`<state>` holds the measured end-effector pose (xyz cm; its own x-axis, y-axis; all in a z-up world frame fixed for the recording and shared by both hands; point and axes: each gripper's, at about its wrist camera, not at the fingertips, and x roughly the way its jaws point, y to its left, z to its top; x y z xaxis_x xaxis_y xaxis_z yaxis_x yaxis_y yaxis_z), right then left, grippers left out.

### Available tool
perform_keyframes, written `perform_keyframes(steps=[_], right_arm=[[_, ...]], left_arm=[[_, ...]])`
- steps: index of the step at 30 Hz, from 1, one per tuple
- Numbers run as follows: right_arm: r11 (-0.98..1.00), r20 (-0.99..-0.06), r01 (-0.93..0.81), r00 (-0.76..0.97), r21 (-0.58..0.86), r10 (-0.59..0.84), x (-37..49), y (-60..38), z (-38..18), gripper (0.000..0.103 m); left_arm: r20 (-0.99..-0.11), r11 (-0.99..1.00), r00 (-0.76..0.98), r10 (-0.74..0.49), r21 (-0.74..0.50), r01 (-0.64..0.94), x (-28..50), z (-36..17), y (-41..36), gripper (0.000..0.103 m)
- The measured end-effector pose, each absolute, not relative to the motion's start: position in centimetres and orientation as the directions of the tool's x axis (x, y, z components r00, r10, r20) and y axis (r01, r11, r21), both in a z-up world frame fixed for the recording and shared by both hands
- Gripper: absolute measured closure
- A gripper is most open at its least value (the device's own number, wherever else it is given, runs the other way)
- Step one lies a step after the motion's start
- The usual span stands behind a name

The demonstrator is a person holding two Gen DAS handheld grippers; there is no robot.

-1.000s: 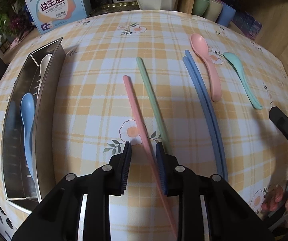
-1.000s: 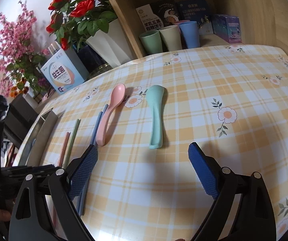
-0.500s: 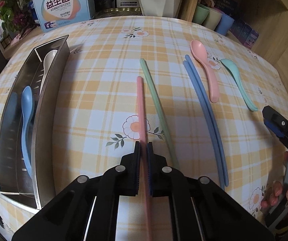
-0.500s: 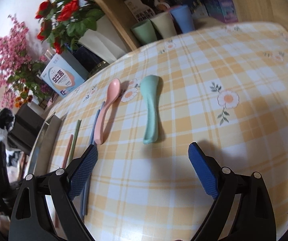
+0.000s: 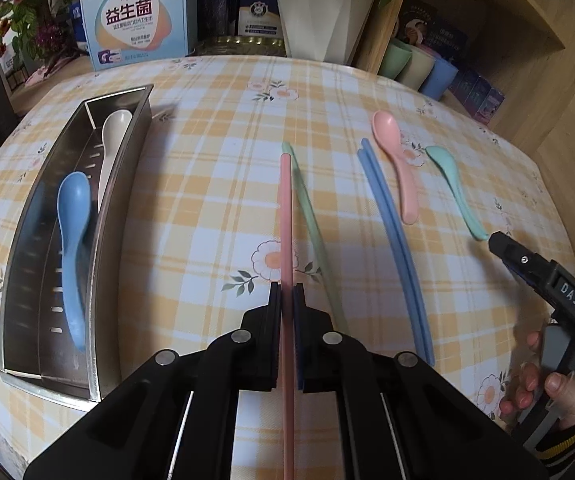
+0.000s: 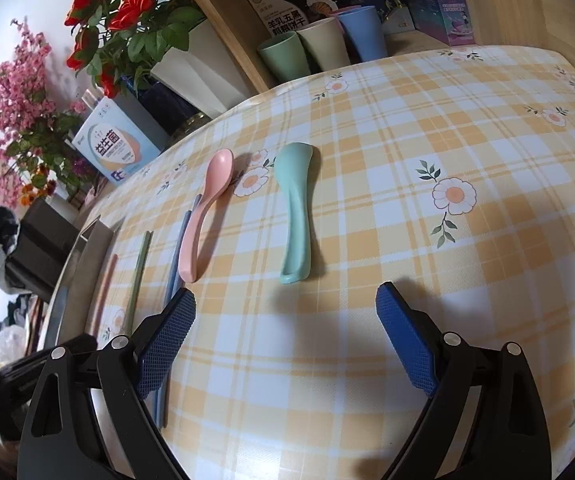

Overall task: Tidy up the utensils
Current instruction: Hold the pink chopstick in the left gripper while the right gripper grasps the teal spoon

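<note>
My left gripper (image 5: 287, 294) is shut on a pink chopstick (image 5: 285, 208), which runs straight ahead from the jaws over the checked tablecloth. Green chopsticks (image 5: 307, 208) lie just right of it, then blue chopsticks (image 5: 391, 232), a pink spoon (image 5: 397, 160) and a teal spoon (image 5: 455, 188). A steel tray (image 5: 123, 184) on the left holds a blue spoon (image 5: 72, 232) and a white spoon (image 5: 111, 140). My right gripper (image 6: 287, 336) stands open and holds nothing, just short of the teal spoon (image 6: 297, 208), with the pink spoon (image 6: 207, 208) to its left.
A printed box (image 5: 139, 16), a white flower pot (image 5: 319, 16) and pastel cups (image 6: 323, 48) stand along the table's far edge, with wooden shelving behind. A hand (image 5: 555, 392) holds the right gripper at the table's right side.
The left jaws closed on the pink chopstick, which swung from a slant to straight ahead. The right gripper stayed open and barely moved.
</note>
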<state>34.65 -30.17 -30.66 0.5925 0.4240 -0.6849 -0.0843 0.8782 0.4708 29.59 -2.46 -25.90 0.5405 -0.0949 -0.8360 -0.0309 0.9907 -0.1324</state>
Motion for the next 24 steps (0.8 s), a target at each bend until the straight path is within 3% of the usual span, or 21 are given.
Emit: perform_keyframes(steps=[22, 24], right_arm=[[0.955, -0.783, -0.138, 0.548, 0.264, 0.296, 35.2, -26.4, -29.6, 0.015], [0.954, -0.786, -0.140, 0.542, 0.265, 0.298, 35.7, -26.2, -29.3, 0.025]], left_arm=[[-0.798, 0.970, 0.574, -0.183, -0.243, -0.028, 28.8, -25.4, -0.1, 0.097], [-0.794, 0.968, 0.577, -0.191, -0.249, -0.023, 28.7, -25.4, 0.0, 0.097]])
